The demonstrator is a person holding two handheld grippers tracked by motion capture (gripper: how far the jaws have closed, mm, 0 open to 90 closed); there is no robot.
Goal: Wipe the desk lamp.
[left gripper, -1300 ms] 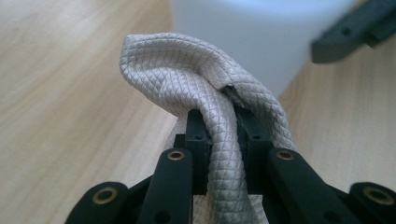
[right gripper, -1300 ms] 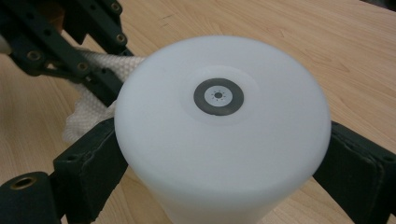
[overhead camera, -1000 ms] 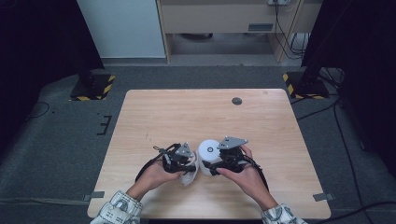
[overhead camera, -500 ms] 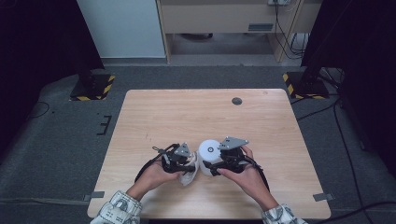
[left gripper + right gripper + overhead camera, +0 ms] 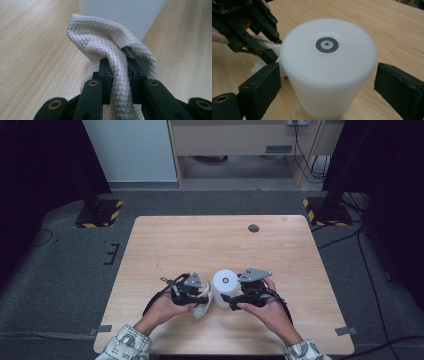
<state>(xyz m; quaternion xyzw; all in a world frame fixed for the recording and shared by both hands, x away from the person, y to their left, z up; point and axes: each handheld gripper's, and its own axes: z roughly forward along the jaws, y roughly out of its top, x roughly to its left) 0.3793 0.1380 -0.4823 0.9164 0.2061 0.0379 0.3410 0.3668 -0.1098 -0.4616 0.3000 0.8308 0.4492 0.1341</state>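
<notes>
Left gripper: jaws clamped on quilted grey-white cloth, bunched against white cylinder. Right gripper: jaws spread, flanking cylinder, contact unclear. Cylinder upright, dark ring on top, near front edge of wooden table. Grey carpet around.

- My right gripper: jaws spread, one pad on each side of the white cylinder, left pad touching.
- Cylinder top: dark ring mark.
- Left gripper: clamps a quilted cloth beside the cylinder, on the wooden table.
</notes>
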